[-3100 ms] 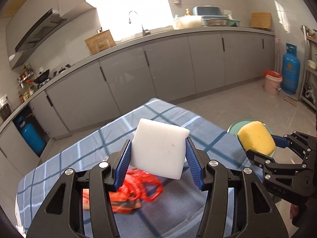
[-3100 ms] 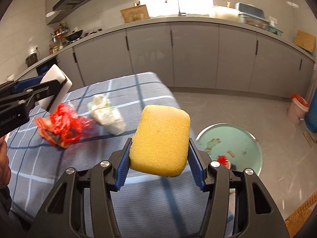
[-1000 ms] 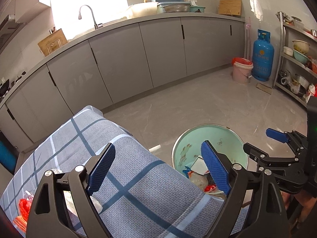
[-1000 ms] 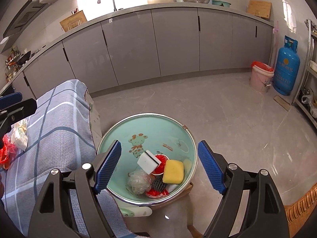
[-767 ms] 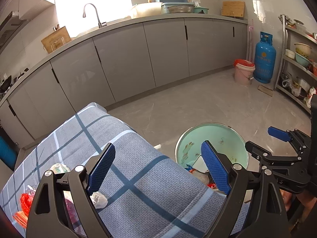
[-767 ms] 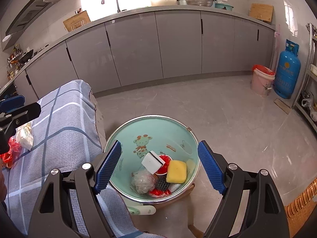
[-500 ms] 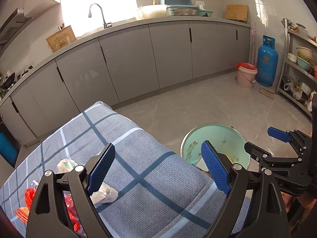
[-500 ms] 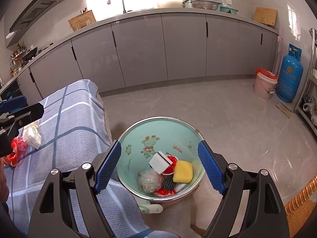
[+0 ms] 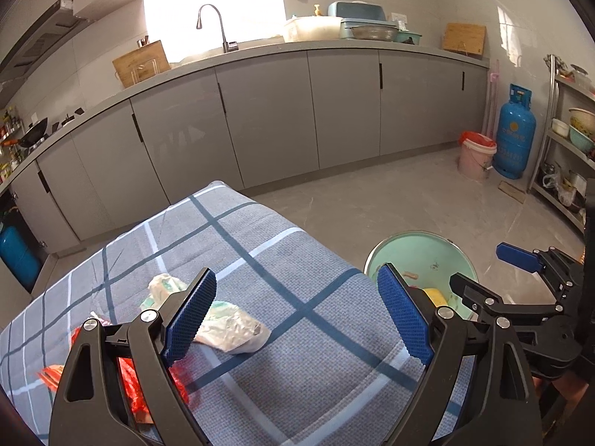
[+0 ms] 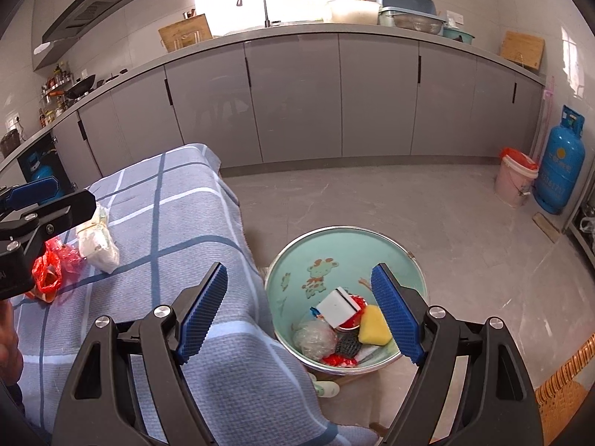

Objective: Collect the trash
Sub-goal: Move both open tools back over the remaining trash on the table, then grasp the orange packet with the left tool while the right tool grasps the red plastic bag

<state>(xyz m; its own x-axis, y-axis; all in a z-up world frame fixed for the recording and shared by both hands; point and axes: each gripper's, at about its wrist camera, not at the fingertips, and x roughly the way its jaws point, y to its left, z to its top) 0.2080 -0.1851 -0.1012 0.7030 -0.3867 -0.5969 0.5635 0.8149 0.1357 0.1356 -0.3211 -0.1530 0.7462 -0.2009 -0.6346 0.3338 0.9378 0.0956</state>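
My left gripper (image 9: 297, 312) hung over the table with its jaws spread wide and nothing between them. My right gripper (image 10: 299, 312) was likewise wide apart and empty, above the table's edge and the basin.

The table wore a grey-blue checked cloth (image 9: 297, 260), crossed by dark blue and white stripes, which draped over the near corner. On it lay what was left to collect: a crumpled white wrapper (image 9: 227, 327) just beside the left gripper's inner finger, and a red plastic bag (image 10: 46, 271) next to it, partly hidden behind that finger in the left wrist view.

A mint-green basin (image 10: 334, 249) with a cartoon giraffe printed inside stood on the floor close against the table. In it I saw a yellow sponge (image 10: 373, 330), a white foam block (image 10: 338, 310), a clear crumpled bag (image 10: 314, 338), a dark scouring pad and some red scraps, all heaped at the near side.

Around me was a kitchen: grey cabinets (image 9: 260, 122) under a grey counter, a tap (image 9: 219, 26) below a bright window, wooden cutting boards leaning on the wall, a range hood at far left. On the pale marbled floor (image 10: 427, 215) stood a pink bucket (image 10: 517, 176) and a blue gas cylinder (image 10: 561, 163), side by side.
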